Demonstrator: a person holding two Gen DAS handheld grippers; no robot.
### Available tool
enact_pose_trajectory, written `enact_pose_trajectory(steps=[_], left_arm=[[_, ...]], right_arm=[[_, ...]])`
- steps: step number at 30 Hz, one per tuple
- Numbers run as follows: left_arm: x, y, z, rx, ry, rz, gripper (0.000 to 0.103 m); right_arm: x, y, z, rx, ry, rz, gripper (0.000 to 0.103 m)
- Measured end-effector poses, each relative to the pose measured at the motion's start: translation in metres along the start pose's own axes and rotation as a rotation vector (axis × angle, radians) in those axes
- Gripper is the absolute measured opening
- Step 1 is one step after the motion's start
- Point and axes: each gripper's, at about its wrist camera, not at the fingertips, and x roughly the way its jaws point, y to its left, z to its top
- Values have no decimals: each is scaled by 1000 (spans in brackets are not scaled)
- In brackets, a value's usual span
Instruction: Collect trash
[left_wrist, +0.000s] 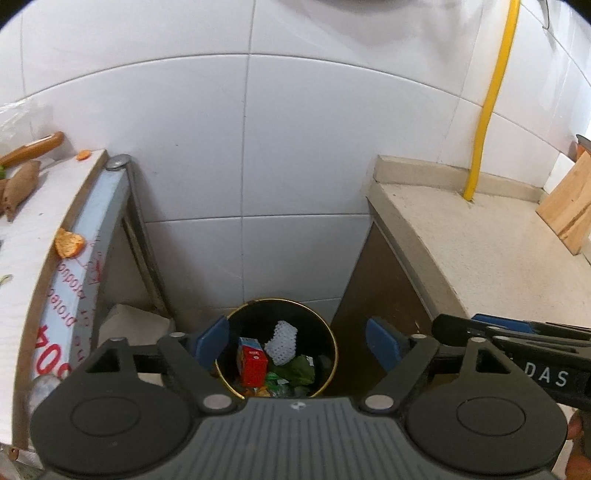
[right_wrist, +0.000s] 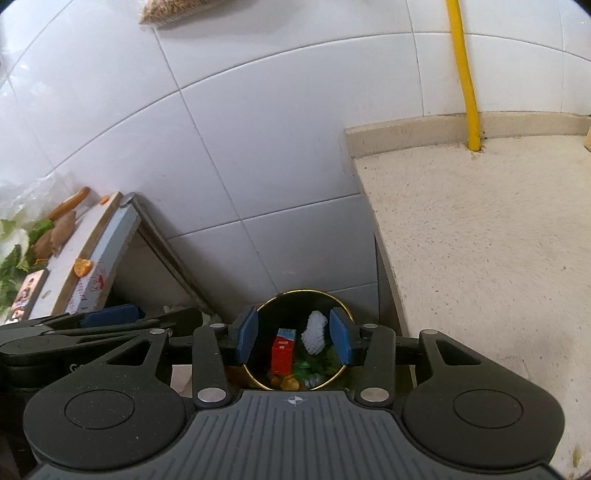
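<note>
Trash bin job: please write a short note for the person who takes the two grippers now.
Left gripper: open, empty, over the bin.
Right gripper: open, empty, over the same bin.
In the bin: red carton, white foam net, green scraps.
Left to collect: orange peel at the white table's edge, and a smaller orange bit at its far corner.

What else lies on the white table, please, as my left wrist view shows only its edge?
Observer: Leafy greens lie beside the sweet potatoes.
Operator: Thank you. Is anything nearer to us on it?
Observer: Yes, a small printed box lies flat there.
Operator: Is the right tool carrying anything?
Observer: No. The right tool is open and empty, and through the gap you look down into the bin.
</note>
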Motion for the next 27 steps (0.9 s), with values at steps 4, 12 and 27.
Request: enact_pose_trajectory(steps=[4,12,27], left_arm=[[-4,4,-3,-12,-4,-1,80],[-7,2,-10,0,1,3,80],[-16,-11,-17,46,-26,23,83]], right_arm=[[-4,4,0,-8,-7,2,52],[-8,6,-7,-19,0,0,52],[-21,1,-15,-15,-14,-2,52]])
